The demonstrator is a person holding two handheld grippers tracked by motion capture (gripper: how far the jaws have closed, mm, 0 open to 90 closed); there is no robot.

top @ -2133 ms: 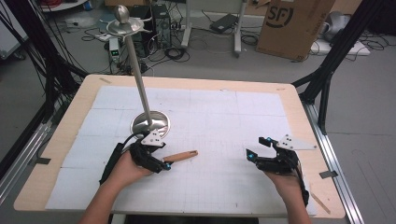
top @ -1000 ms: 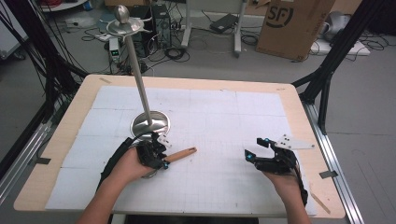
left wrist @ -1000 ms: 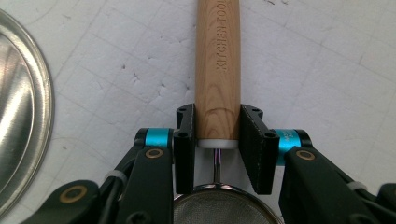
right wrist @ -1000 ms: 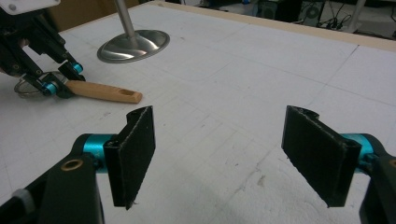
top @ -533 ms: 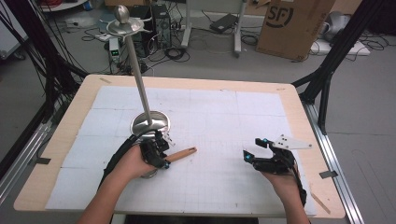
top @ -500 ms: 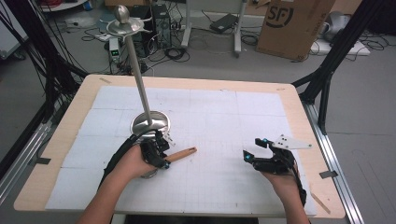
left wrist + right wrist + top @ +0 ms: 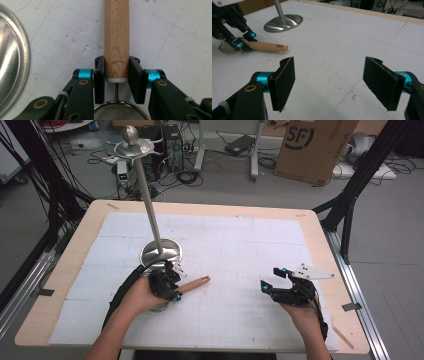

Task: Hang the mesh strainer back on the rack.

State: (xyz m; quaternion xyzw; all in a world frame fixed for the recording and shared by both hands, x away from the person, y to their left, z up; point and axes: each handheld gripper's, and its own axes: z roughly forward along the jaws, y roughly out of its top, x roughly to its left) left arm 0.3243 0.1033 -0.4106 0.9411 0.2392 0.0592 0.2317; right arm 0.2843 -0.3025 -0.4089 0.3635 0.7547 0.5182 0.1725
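Note:
A strainer lies on the white mat with its wooden handle (image 7: 196,283) pointing right and its mesh bowl (image 7: 118,113) under my left hand. My left gripper (image 7: 172,287) is shut on the handle (image 7: 116,30) right where it meets the wire neck. Both pads press its sides, and the jaws have just closed a little tighter on it. My right gripper (image 7: 271,280) rests on the mat far to the right, open and empty (image 7: 329,85). From there I see the handle (image 7: 268,46) and the left gripper (image 7: 239,45) at the far left.
A steel stand rises just behind my left hand: a round base (image 7: 161,252), a tall pole (image 7: 148,200) and a dish with a knob on top (image 7: 131,140). The base's rim (image 7: 10,62) sits close to the left jaw. Boxes and cables lie on the floor beyond the table.
Since two seconds ago my left hand has shifted a little up and over the strainer's bowl, with the jaws on the handle. The handle has barely moved. The right gripper has kept still.

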